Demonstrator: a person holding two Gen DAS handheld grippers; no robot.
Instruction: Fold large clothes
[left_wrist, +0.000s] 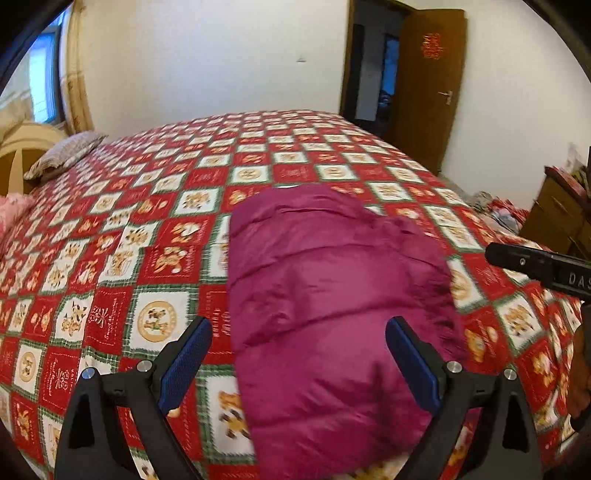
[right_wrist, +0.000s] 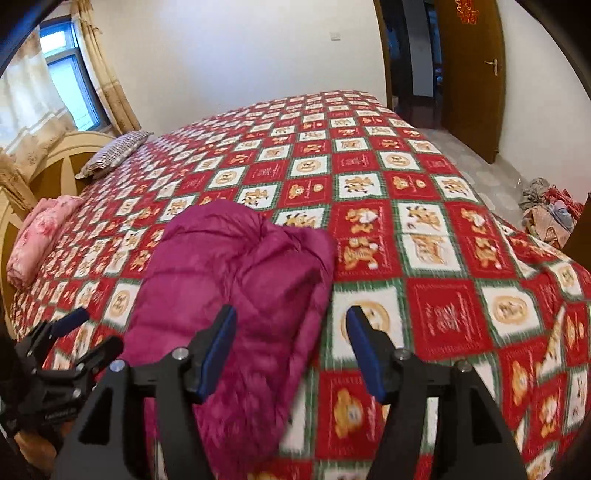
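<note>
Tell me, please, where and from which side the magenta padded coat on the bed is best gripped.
Probably the magenta padded coat at its near end, approached from above at the bed's near edge: the bundle lies lengthwise away from the grippers, and its thick quilting needs wide-open jaws.

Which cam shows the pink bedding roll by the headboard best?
Right wrist view. The pink bedding roll shows there nearly whole, lying at the bed's left edge beside the headboard. The left wrist view catches only a blurred sliver at the frame's left edge.
</note>
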